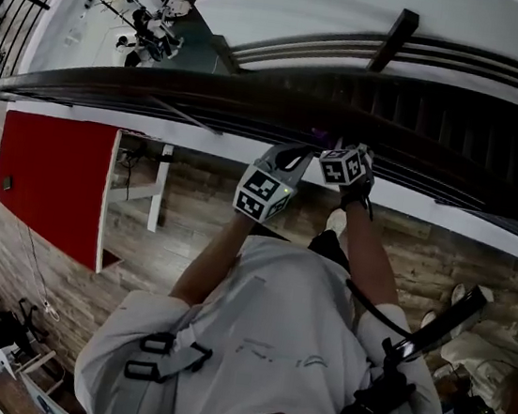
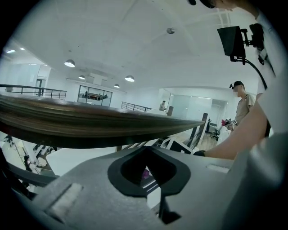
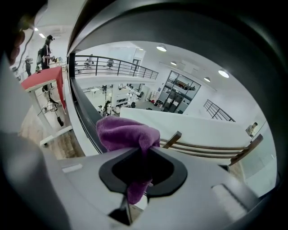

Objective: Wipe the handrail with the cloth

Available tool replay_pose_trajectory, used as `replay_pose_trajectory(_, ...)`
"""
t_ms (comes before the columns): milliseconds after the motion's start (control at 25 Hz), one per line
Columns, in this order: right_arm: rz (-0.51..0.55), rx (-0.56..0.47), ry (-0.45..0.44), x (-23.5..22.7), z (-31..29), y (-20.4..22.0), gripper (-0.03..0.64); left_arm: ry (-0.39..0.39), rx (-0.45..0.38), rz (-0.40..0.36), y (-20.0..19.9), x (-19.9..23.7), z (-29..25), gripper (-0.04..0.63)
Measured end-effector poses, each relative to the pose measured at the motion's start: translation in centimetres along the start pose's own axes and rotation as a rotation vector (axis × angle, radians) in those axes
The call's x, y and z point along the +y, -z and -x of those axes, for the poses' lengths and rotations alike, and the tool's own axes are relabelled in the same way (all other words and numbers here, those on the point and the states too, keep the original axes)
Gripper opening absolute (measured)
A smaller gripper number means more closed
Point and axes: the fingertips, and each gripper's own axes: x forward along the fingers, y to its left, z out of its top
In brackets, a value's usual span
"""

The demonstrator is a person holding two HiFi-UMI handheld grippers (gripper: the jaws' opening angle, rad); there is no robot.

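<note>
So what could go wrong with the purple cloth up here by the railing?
The right tool pinches only a fold of the purple cloth, so it might slip out and drop past the handrail to the lower floor. The left tool sits very close beside it, so they could bump while wiping.

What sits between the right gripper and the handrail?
The purple cloth, pinched in the right gripper, bunches up toward the handrail; the right gripper view shows it.
</note>
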Motion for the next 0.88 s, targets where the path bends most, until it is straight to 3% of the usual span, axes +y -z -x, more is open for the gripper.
replay_pose_trajectory(480, -0.064, -0.004, 0.101, -7.6, 0.7, 5.9, 0.049, 0.146, 0.065, -0.063, 0.7, -6.9, -5.8, 0.002)
replay_pose_trajectory(880, -0.233, 0.028, 0.266, -19.3, 3.1, 14.1, 0.049, 0.305, 0.123, -0.113, 1.5, -14.1, -11.5, 0.0)
